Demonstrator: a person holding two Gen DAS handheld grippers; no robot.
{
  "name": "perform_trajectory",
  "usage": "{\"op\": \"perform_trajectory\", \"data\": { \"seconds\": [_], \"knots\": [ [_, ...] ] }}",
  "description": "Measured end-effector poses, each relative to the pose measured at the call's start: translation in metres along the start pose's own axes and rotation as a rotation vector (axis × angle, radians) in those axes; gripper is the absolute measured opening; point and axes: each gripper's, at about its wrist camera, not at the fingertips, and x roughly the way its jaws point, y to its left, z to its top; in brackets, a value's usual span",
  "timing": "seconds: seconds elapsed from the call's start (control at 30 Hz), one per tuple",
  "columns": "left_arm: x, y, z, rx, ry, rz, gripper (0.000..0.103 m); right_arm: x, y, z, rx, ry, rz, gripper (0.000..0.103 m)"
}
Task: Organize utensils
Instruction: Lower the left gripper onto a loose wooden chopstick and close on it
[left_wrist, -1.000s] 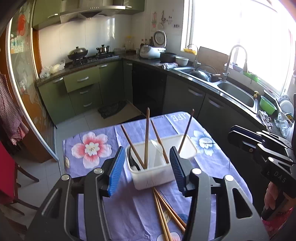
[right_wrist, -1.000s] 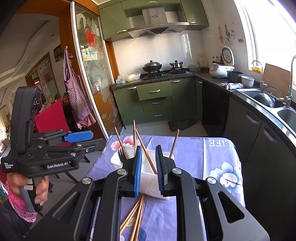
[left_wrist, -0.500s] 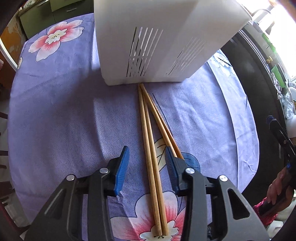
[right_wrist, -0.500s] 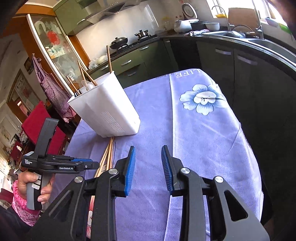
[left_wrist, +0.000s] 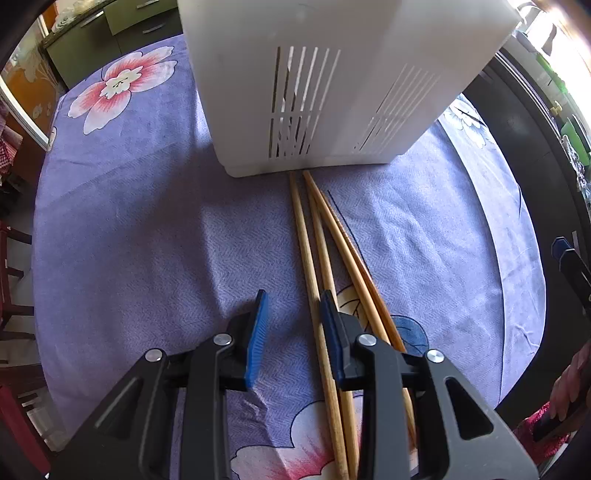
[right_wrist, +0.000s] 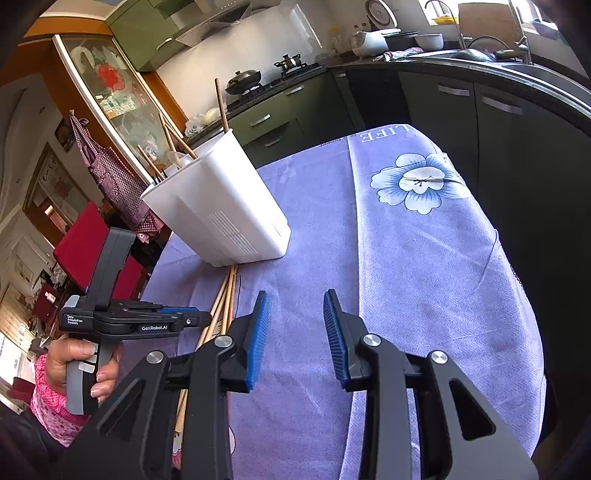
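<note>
Closing in, the left gripper (left_wrist: 291, 314) had narrowed its jaws around one loose chopstick (left_wrist: 308, 266), not yet pinching it. The right gripper (right_wrist: 293, 317) hung part-open and empty over bare tablecloth (right_wrist: 424, 258), clear of the white holder (right_wrist: 229, 218).

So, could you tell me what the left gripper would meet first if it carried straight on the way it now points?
Most likely the chopsticks lying on the purple tablecloth: the left gripper points steeply down, one stick between its open jaws. Depth is hard to judge.
</note>
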Motion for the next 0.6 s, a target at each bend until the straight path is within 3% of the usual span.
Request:
{"op": "perform_trajectory", "data": {
  "seconds": [0.13,0.2,0.43,0.6],
  "knots": [
    [0.002,-0.008,-0.001,0.023,-0.005,0.026,0.025,0.002,0.003,0.0,-0.003,0.006,0.002,0.031],
    [0.002,-0.008,-0.003,0.028,-0.007,0.036,0.01,0.003,0.006,0.0,-0.011,0.008,0.003,0.033],
    [-0.005,0.009,-0.016,0.015,-0.02,0.027,0.007,0.029,0.045,-0.009,-0.2,0.057,-0.01,0.036],
    [-0.026,0.029,-0.027,-0.009,-0.078,0.014,0.007,0.065,0.074,-0.019,-0.332,0.103,-0.04,0.036]
  ]
}}
